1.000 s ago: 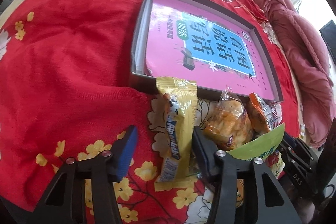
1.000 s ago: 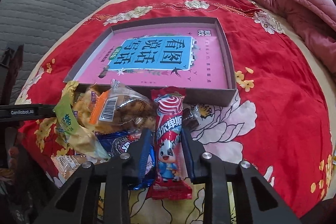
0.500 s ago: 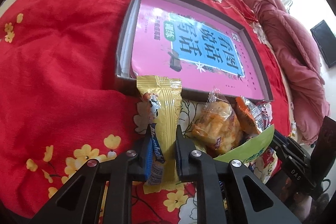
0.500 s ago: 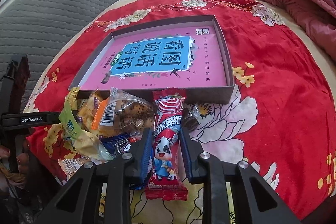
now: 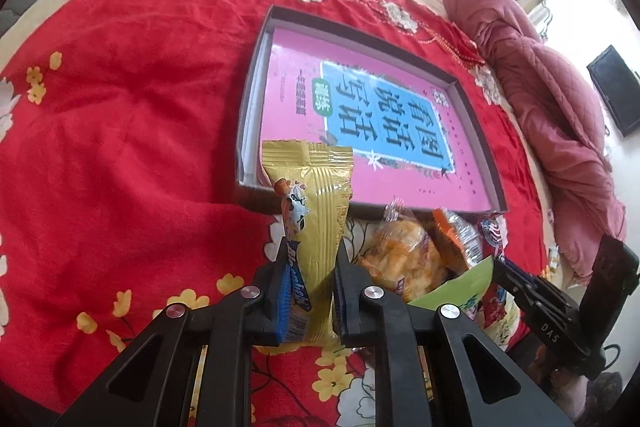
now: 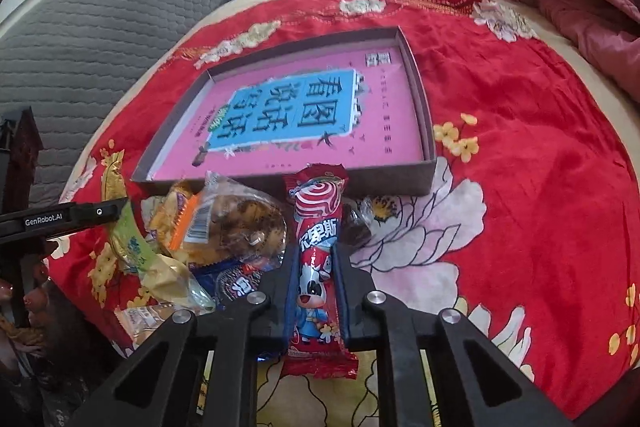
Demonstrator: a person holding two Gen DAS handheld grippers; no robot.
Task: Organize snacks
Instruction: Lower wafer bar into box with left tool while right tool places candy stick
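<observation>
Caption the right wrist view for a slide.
Right gripper shut on a red candy packet, snack pile beside it, shallow box ahead.

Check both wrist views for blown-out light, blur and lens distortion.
Left wrist view: window area top right is blown out; fisheye bends the box edges; the yellow snack packet between the fingers is sharp. Right wrist view: daylight washes out the top edge; the red snack packet print is readable; dark vignette in the corners.
</observation>
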